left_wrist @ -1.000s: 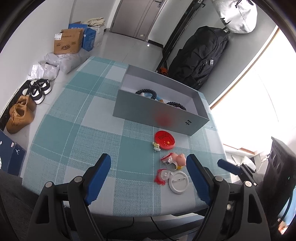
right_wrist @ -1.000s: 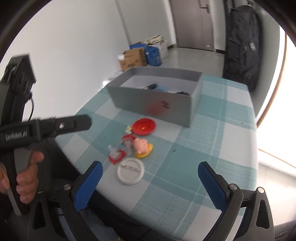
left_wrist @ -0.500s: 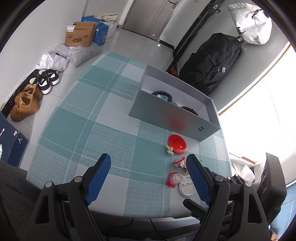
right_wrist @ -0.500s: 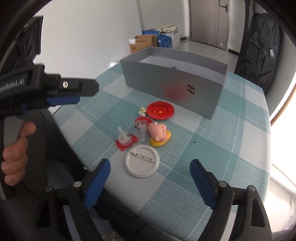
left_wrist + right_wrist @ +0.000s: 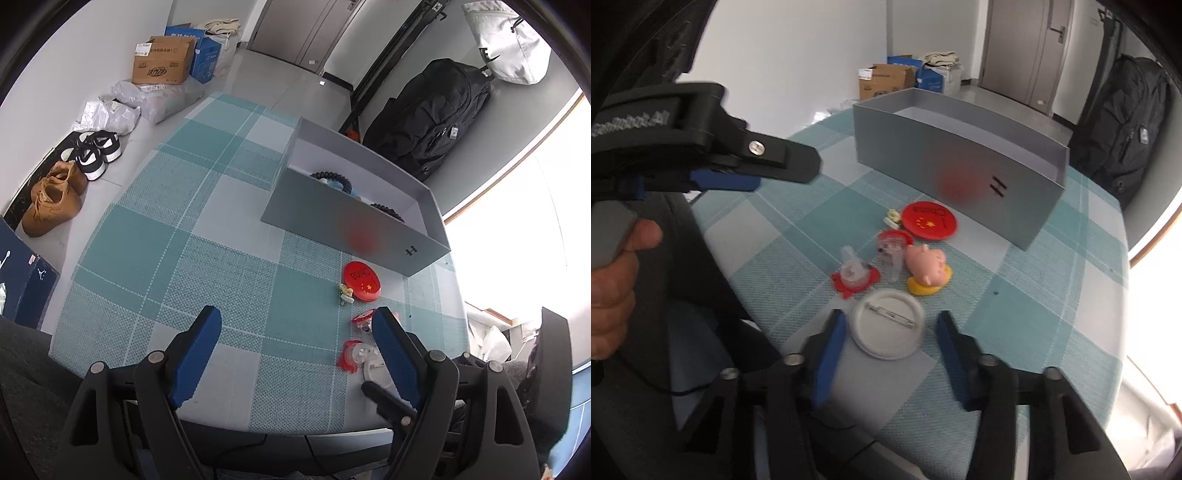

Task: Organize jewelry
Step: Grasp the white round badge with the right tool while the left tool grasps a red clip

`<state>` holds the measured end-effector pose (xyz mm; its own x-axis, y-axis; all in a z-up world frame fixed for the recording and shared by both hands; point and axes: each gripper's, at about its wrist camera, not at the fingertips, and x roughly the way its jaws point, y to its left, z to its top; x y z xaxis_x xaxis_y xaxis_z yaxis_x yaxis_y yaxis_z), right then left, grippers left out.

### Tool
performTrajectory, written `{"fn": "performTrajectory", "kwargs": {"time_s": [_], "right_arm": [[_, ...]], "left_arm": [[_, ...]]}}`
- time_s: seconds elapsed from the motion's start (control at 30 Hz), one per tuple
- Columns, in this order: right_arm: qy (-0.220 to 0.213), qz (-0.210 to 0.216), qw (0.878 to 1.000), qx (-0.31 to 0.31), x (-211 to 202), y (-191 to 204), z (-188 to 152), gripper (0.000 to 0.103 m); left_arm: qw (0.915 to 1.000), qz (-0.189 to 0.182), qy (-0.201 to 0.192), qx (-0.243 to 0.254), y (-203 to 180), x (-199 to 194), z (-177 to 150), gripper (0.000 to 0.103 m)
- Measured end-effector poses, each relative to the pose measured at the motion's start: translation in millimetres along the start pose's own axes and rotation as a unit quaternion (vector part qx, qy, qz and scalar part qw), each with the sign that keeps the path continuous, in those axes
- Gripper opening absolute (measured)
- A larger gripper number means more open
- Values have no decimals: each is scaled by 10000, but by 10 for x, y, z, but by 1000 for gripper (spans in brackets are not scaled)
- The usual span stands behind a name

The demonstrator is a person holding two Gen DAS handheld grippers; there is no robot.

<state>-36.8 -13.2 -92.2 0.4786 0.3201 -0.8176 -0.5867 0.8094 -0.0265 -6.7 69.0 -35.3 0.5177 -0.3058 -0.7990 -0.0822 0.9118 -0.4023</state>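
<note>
Over on the left, the left gripper point(image 5: 295, 332) hangs above the near edge of the table point(image 5: 177, 236) with its blue pads spread wide and nothing between them, just checked teal tablecloth underneath. A hand point(image 5: 613, 295) grips its handle in the right wrist view. Moving right, the little pile of pieces sits near the table's near right corner: a red clip-on piece with a clear top point(image 5: 854, 275), another red and clear one point(image 5: 892, 245) just behind it, a tiny yellowish charm point(image 5: 892, 218), the red China flag badge point(image 5: 929, 221), and a pink pig figure on a yellow base point(image 5: 929, 271). The white pin badge point(image 5: 888, 323) lies face down closest to the edge, and the right gripper point(image 5: 890, 332) is closing in on it, pads either side but not touching yet. Behind it all, toward the far right corner, is the open grey box point(image 5: 354, 225) with dark bead bracelets point(image 5: 332, 177) inside.
</note>
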Motion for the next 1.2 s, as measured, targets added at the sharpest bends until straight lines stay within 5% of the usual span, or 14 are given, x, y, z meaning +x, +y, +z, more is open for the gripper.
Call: {"fn": "performTrajectory", "kwargs": {"time_s": [0.47, 0.93, 1.2], "right_arm": [[-213, 396, 9972, 599, -139, -272, -14, 41], [-508, 147, 9910, 1230, -308, -648, 5, 41], [-836, 29, 9803, 1791, -463, -956, 36, 41]], "left_arm": [[9996, 103, -23, 269, -92, 12, -19, 80], [9974, 153, 91, 695, -221, 57, -105, 80], [9888, 176, 325, 1445, -467, 166, -247, 80]]}}
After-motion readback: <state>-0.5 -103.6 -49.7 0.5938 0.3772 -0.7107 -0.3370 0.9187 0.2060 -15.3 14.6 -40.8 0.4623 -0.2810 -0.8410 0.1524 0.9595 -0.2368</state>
